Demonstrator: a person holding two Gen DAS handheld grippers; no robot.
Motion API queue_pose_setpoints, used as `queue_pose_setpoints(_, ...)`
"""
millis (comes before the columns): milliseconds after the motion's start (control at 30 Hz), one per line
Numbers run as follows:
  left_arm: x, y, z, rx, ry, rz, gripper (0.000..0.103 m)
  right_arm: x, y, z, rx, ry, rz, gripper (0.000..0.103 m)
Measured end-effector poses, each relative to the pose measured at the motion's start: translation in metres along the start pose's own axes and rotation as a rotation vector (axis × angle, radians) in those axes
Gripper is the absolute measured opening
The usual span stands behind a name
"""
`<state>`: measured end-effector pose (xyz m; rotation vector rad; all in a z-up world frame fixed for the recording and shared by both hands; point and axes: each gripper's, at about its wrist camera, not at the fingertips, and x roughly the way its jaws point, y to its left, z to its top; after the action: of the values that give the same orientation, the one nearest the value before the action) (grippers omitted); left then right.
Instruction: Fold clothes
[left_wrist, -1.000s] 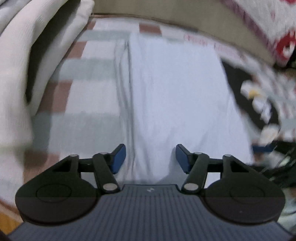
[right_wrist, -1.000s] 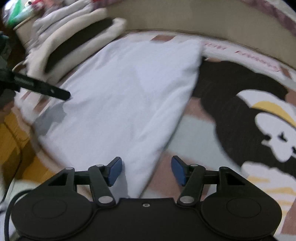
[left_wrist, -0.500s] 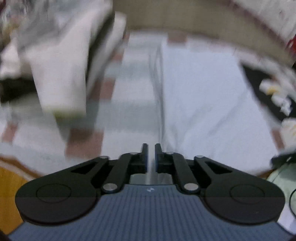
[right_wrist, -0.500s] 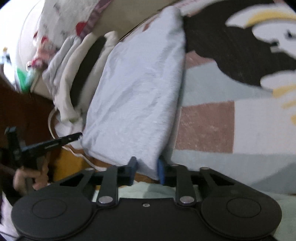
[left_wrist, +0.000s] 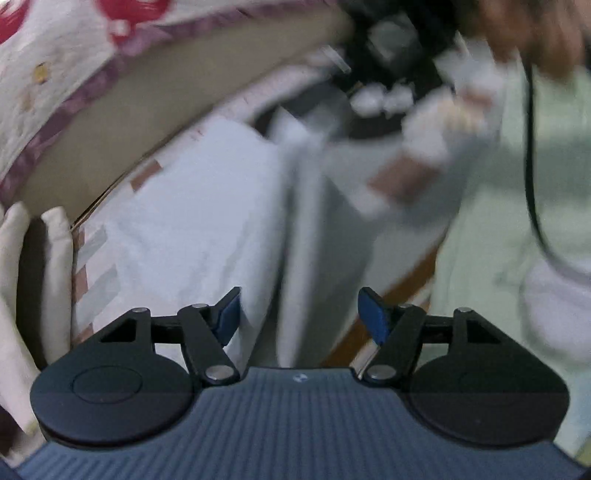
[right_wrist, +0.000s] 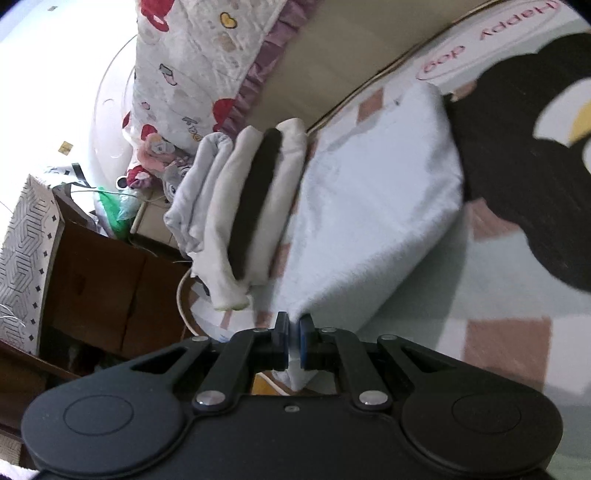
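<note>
Now you have one white garment (right_wrist: 373, 206) spread on the patterned blanket (right_wrist: 480, 295) of the bed, and one stack of folded clothes (right_wrist: 243, 210) just beside it, three or four pieces with a dark one between pale ones. Your right claw (right_wrist: 293, 341) is closing, its blue pads pinching the garment's near corner. Your left claw (left_wrist: 299, 314) is opening, pads apart over the garment's fold with nothing pressed between them. A heart-print quilt (right_wrist: 199, 62) lies behind the stack. The left view is smeared; a black cable (left_wrist: 532, 192) crosses its right side, and the rest there is unreadable.
</note>
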<state>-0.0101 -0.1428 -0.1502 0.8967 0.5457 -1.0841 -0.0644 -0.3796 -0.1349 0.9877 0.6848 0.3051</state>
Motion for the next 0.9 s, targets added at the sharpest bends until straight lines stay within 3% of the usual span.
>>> queue_pose_setpoints(33, 0.006, 0.001, 0.001, -0.003, 0.019, 0.014, 0.044, 0.002, 0.002, 0.004, -0.003, 0.005, 0.003, 0.008)
queue_pose_setpoints(67, 0.011, 0.009, 0.004, -0.047, 0.040, 0.007, 0.012, 0.004, 0.005, 0.009, -0.025, 0.016, -0.003, 0.008)
queue_pose_setpoints(133, 0.015, 0.040, 0.006, -0.227, 0.066, -0.078, 0.009, 0.005, 0.013, 0.017, -0.091, 0.036, -0.037, 0.009)
queue_pose_setpoints(233, 0.008, 0.081, 0.000, -0.437, 0.025, -0.150, 0.008, -0.006, 0.033, 0.018, -0.282, 0.045, -0.141, 0.018)
queue_pose_setpoints(267, 0.005, 0.089, -0.002, -0.474, 0.008, -0.163, 0.008, -0.011, 0.039, 0.018, -0.357, 0.048, -0.179, 0.023)
queue_pose_setpoints(300, 0.004, 0.096, -0.004, -0.509, -0.001, -0.181, 0.008, -0.013, 0.045, 0.018, -0.440, 0.057, -0.226, 0.040)
queue_pose_setpoints(333, 0.003, 0.101, -0.006, -0.546, -0.008, -0.201, 0.008, -0.015, 0.051, 0.018, -0.524, 0.067, -0.275, 0.048)
queue_pose_setpoints(367, 0.004, 0.105, -0.008, -0.571, -0.011, -0.213, 0.008, -0.016, 0.056, 0.018, -0.608, 0.077, -0.323, 0.048)
queue_pose_setpoints(433, 0.007, 0.110, -0.012, -0.608, -0.013, -0.232, 0.008, -0.013, 0.064, 0.010, -0.801, 0.118, -0.428, 0.060)
queue_pose_setpoints(533, 0.010, 0.118, -0.017, -0.671, -0.029, -0.272, 0.008, 0.001, 0.071, -0.019, -1.170, 0.179, -0.483, 0.062)
queue_pose_setpoints(600, 0.012, 0.122, -0.019, -0.706, -0.043, -0.304, 0.008, 0.019, 0.067, -0.035, -1.343, 0.217, -0.510, 0.061)
queue_pose_setpoints(633, 0.013, 0.122, -0.020, -0.705, -0.050, -0.310, 0.008, 0.028, 0.065, -0.044, -1.427, 0.236, -0.524, 0.061)
queue_pose_setpoints(733, 0.015, 0.122, -0.018, -0.700, -0.059, -0.307, 0.008, 0.052, 0.065, -0.041, -1.500, 0.193, -0.515, 0.061)
queue_pose_setpoints(800, 0.016, 0.123, -0.020, -0.713, -0.050, -0.288, 0.009, 0.064, 0.070, -0.028, -1.464, 0.188, -0.461, 0.055)
queue_pose_setpoints(833, 0.016, 0.125, -0.022, -0.721, -0.038, -0.275, 0.013, 0.069, 0.072, -0.021, -1.444, 0.187, -0.433, 0.026)
queue_pose_setpoints(867, 0.014, 0.126, -0.024, -0.728, -0.035, -0.266, 0.018, 0.069, 0.072, -0.010, -1.372, 0.179, -0.421, 0.004)
queue_pose_setpoints(900, 0.010, 0.126, -0.025, -0.725, -0.042, -0.253, 0.021, 0.069, 0.072, 0.001, -1.294, 0.170, -0.409, 0.005)
